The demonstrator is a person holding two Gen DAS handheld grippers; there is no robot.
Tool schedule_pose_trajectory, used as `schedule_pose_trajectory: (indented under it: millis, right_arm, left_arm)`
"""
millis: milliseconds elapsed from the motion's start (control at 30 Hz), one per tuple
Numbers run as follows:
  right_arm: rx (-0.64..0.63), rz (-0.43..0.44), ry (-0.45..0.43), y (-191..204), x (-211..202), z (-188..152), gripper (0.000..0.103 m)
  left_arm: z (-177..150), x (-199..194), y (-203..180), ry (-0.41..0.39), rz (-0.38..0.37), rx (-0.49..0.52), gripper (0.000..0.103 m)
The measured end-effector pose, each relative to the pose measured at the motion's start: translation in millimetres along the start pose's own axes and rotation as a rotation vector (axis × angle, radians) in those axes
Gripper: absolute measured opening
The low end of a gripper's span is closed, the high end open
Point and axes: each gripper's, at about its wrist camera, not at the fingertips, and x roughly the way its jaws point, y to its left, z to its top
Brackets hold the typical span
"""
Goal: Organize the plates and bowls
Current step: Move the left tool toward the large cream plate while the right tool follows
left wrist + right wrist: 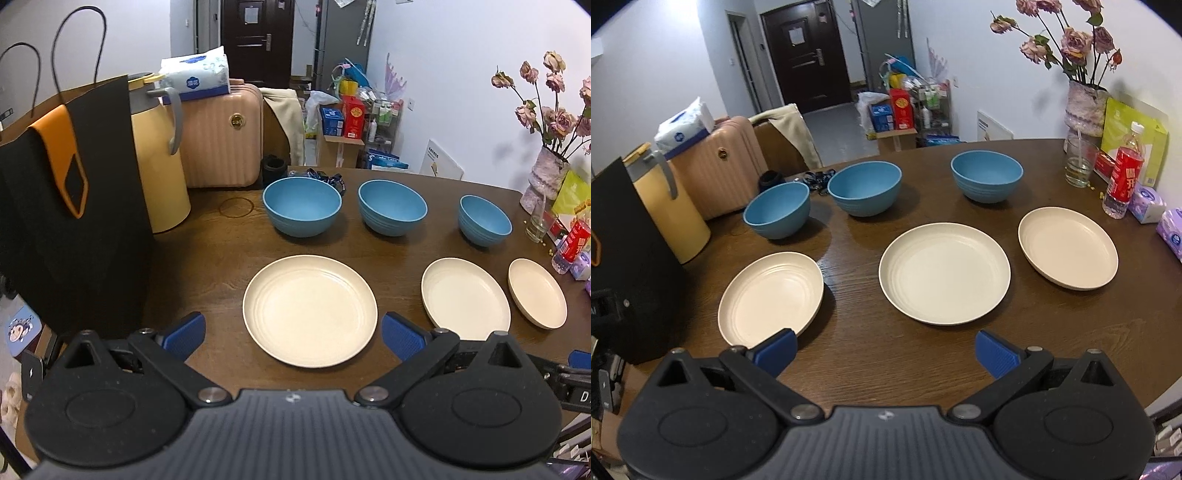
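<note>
Left tool (291, 334): blue-padded fingers (184, 334) spread wide and empty, poised over the near edge of the brown wooden table (221, 266), framing the near rim of the large cream plate (310, 310). Right tool (884, 350): fingers likewise spread, holding nothing, above bare table just near of the medium cream plate (945, 273); its left fingertip (777, 347) overlaps, in view, the near rim of the large plate.

Near row, left to right: large cream plate, medium cream plate, small cream plate (1067, 247), each lying flat and apart from the others. Far row, left to right: large blue bowl (302, 206), medium blue bowl (392, 207), small blue bowl (484, 220), all upright, empty and separate.

Left margin of the table: black-and-orange paper bag (70, 206), yellow kettle (159, 170) just beside it, pink suitcase (221, 136) behind, bearing a tissue pack (195, 77). Right margin: vase of dried roses (1084, 107), drinking glass (1080, 162), red-labelled bottle (1124, 177), tissue packets (1147, 203). Background: dark door (805, 55).
</note>
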Motion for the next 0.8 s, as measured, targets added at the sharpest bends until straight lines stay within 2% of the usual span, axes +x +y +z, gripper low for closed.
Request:
schedule_pose_trajectory:
  millis: [400,800]
  right_arm:
    - [0.013,-0.035,0.031,24,27,18,0.103]
    - [-0.011,-0.047,0.107,42,65,29,0.103]
  left_arm:
    - [32,39,14,0.029,-0.005,0.028,0.103]
    - [44,88,28,0.116,0.008,0.016,0.103]
